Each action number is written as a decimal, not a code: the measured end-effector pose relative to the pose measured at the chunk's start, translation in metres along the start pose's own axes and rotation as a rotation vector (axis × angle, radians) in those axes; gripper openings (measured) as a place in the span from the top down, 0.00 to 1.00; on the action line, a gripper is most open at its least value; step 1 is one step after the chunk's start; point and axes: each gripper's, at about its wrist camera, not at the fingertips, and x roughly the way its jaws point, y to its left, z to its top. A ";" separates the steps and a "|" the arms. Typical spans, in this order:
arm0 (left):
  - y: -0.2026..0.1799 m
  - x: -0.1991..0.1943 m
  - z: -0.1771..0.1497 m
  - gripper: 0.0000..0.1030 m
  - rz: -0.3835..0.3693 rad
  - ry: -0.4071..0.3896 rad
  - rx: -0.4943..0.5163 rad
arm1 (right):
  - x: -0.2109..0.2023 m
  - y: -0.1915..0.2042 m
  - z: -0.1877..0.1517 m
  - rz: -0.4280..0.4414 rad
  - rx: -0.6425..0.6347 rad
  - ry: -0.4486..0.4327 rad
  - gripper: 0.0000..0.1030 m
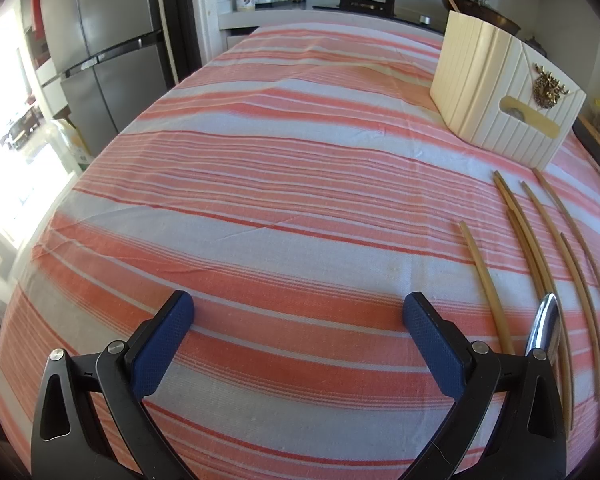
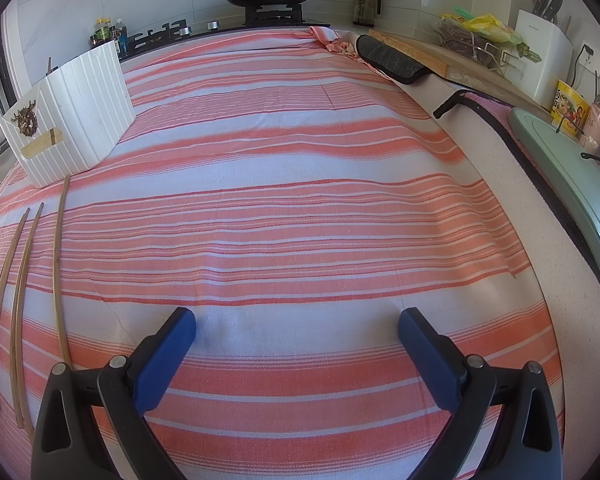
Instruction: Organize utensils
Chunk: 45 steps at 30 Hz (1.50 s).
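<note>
Both tongs, left (image 1: 298, 314) and right (image 2: 297, 330), hovering released over table (image 2: 300, 184); chopsticks (image 1: 540, 248) awaiting first pickup, then white box (image 1: 500, 92).

The middle of the tabletop (image 2: 300, 208), under its striped cloth (image 1: 260, 184), lies bare and wide from near edge to far edge. In the left wrist view the white box (image 1: 504, 92) stands toward the far right, and loose chopsticks (image 1: 540, 248) with a metal handle (image 1: 544, 328) lie between it and the near edge. Along the right edge, in the right wrist view, a cutting board (image 2: 432, 56), a dark mat (image 2: 392, 60) and a green tray (image 2: 572, 172) crowd the rim.
</note>
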 end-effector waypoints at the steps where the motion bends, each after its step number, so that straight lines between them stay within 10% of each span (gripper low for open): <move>1: 0.000 0.000 0.000 0.00 0.000 0.000 0.000 | 0.000 -0.001 0.000 0.000 0.000 0.000 0.00; 26: -0.016 -0.005 0.002 0.00 0.059 0.025 0.077 | 0.000 0.000 0.000 0.000 0.000 -0.001 0.00; 40: -0.007 -0.020 -0.017 0.00 -0.075 0.063 0.030 | 0.000 -0.001 0.000 0.000 0.000 -0.001 0.00; 45: -0.017 -0.052 -0.035 0.00 -0.238 0.060 -0.064 | 0.000 -0.001 0.000 0.001 0.000 -0.001 0.00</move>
